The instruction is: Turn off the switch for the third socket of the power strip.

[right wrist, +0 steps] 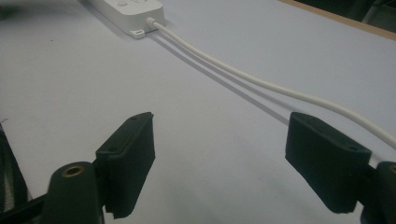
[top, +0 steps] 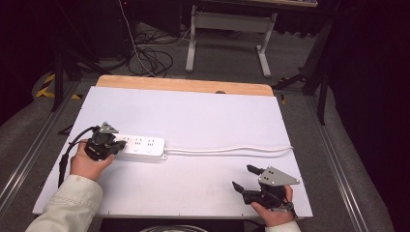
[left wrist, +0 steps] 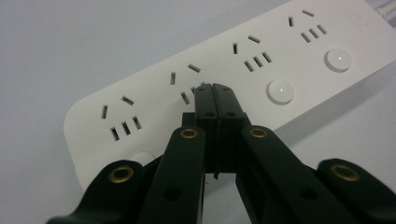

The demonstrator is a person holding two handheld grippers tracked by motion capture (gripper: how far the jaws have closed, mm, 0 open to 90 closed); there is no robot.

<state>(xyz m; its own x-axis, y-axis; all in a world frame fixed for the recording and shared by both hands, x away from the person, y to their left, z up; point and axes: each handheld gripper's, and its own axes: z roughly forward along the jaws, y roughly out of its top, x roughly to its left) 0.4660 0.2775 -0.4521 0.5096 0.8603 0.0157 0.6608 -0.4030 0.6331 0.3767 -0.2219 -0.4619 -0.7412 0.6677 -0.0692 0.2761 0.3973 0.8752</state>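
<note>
The left gripper (left wrist: pixel 215 93), jaws clenched empty, hovers over the power strip (top: pixel 140 147) at nine o'clock (seemingly about to press a button), while the right gripper (top: pixel 245 178) waits released at five.

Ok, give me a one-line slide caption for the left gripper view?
Shut left tool poised over a white power strip, tips by its second socket group.

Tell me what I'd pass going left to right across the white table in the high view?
Left claw, shut, over the near end of the power strip → power strip → its white cable running toward the table's right edge → right claw, open, nearer the person than the cable.
</note>
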